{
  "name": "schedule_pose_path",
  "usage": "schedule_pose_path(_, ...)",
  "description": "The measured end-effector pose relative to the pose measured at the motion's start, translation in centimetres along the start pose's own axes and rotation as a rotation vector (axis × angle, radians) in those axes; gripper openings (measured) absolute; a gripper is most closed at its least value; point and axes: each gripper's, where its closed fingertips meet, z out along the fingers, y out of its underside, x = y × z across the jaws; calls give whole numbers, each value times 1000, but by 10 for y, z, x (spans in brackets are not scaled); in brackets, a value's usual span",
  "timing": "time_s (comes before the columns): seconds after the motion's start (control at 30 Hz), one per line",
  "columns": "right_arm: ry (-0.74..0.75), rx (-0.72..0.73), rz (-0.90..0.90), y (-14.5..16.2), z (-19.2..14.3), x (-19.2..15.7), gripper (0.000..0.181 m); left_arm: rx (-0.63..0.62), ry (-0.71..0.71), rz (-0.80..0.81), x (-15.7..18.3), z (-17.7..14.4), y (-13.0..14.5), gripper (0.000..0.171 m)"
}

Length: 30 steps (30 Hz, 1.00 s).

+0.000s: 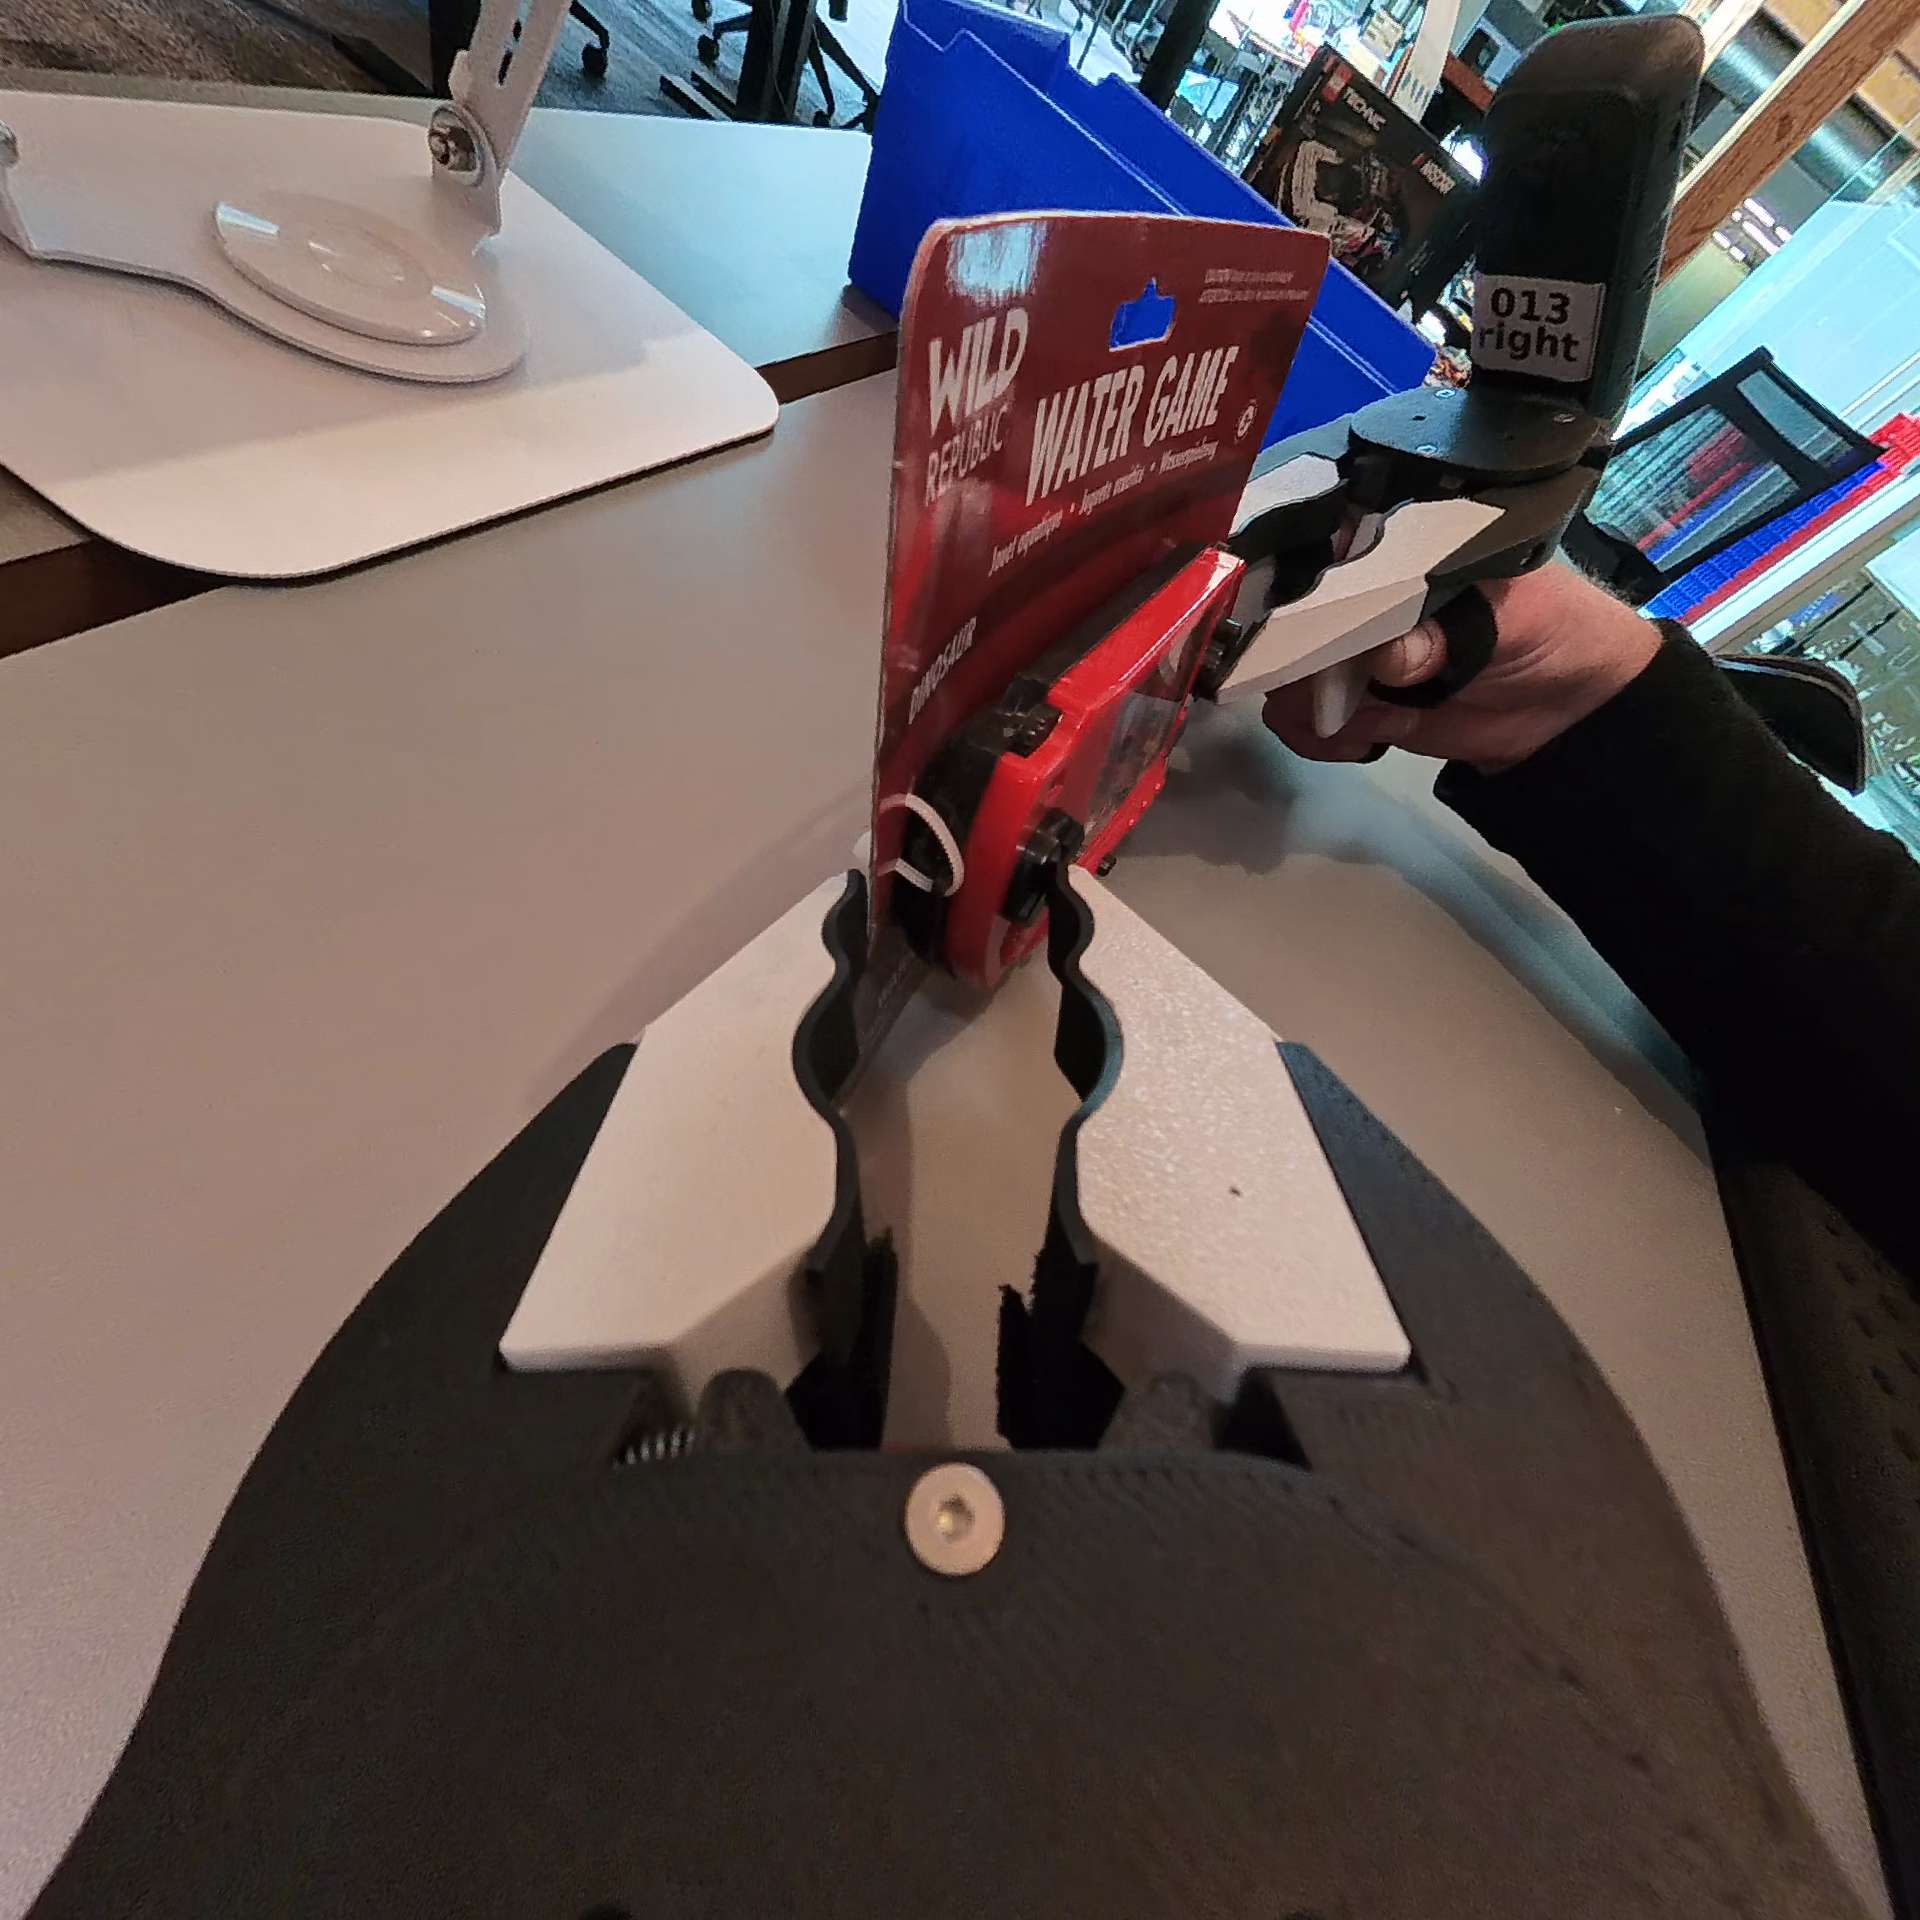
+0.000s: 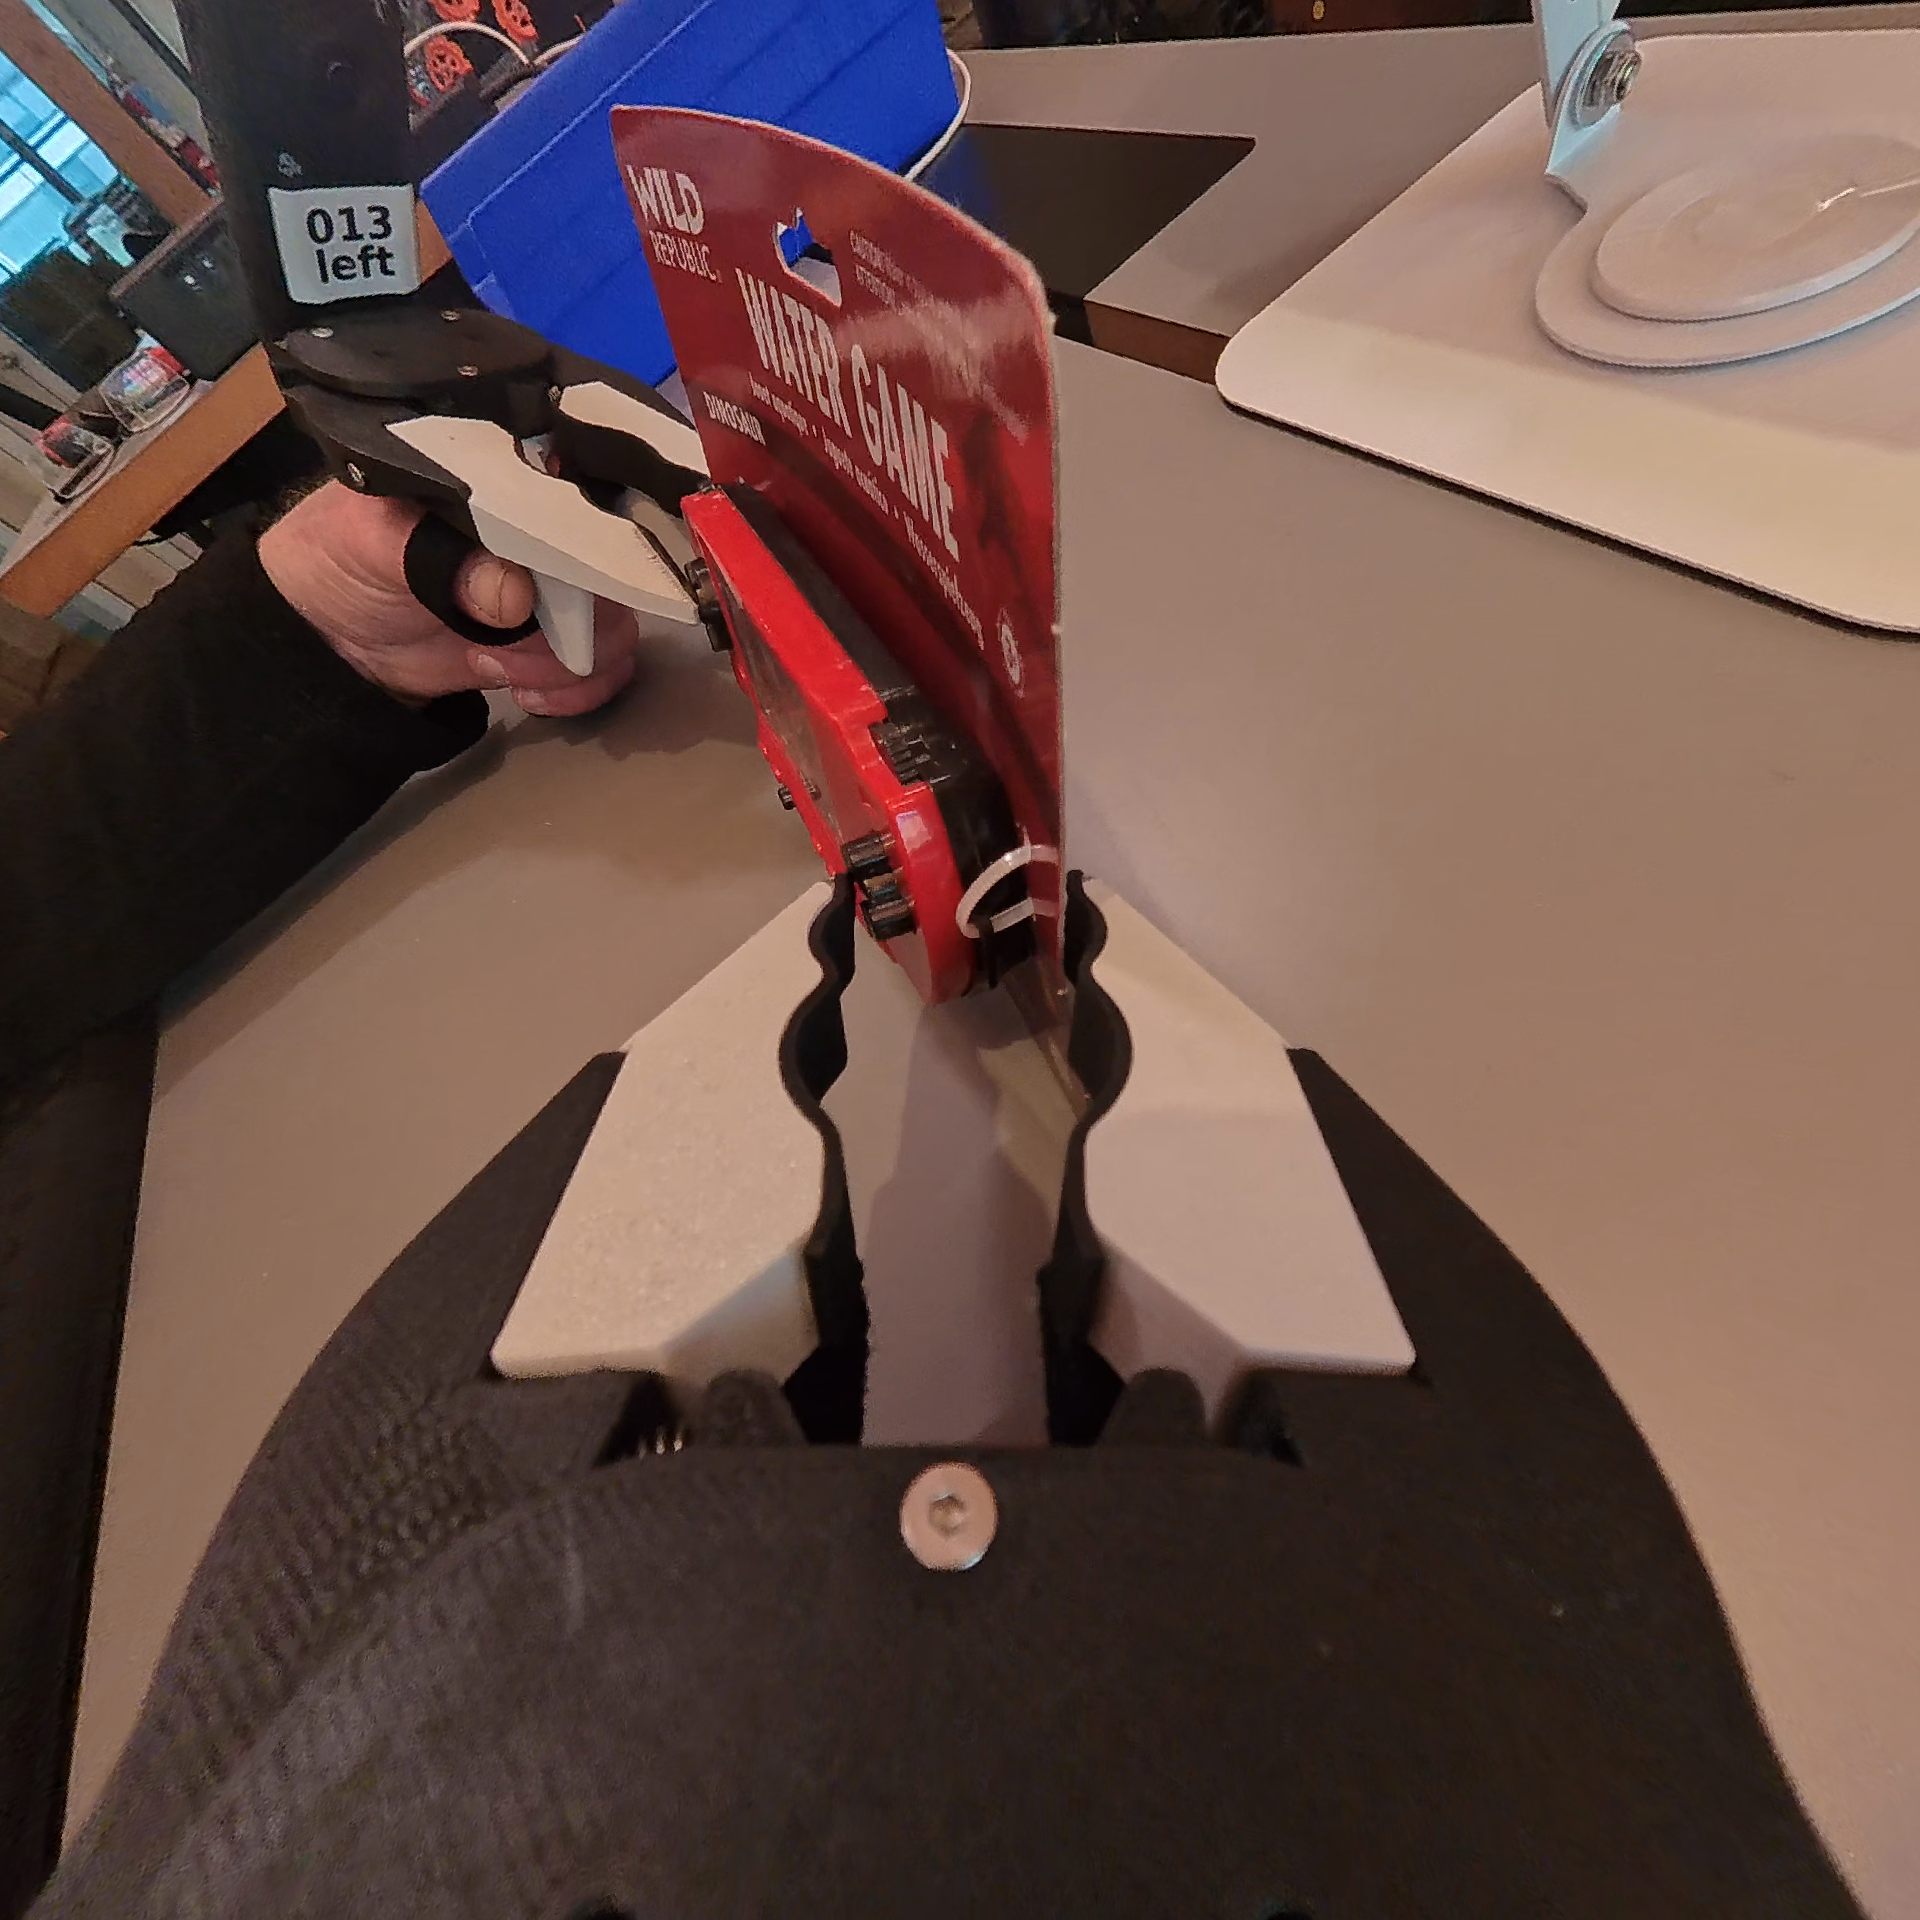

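A red toy [image 1: 1081, 790] tied with a white zip tie [image 1: 920, 847] to a red cardboard backing card [image 1: 1091, 416] stands on edge over the grey surface [image 1: 416, 831], held between the two tools. The left tool [image 1: 956, 935] is clenched on the near end in its own view, one finger against the back of the card, the other against the toy's front. The right tool [image 2: 961, 935] grips the opposite end the same way; from the left wrist view it shows at the far right [image 1: 1236, 623], with a hand [image 1: 1496, 675] on its trigger.

The pack looks light. The card is thin and likely bends easily, while the plastic toy seems stiff and smooth, so the firmer hold is probably across toy and card together, as both tools have it, not on the bare card above.

Beyond stand a blue bin [image 1: 1039, 156] and, far left, a white stand [image 1: 364, 270].
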Motion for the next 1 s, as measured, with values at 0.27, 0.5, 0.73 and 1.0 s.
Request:
schedule_pose_path(0.27, 0, -8, 0, 0, -1, 0, 38, 0, 0, -2, 0, 1, 0, 33)
schedule_pose_path(0.5, 3, -8, 0, 0, -2, 0, 38, -5, 2, -3, 1, 2, 1, 34)
schedule_pose_path(0.73, -3, 0, 3, 1, -2, 1, 37, -9, -1, 0, 2, 2, 1, 34)
schedule_pose_path(1.0, -61, 35, 61, 2, -1, 0, 38, 5, -32, 44, 15, -7, -19, 31)
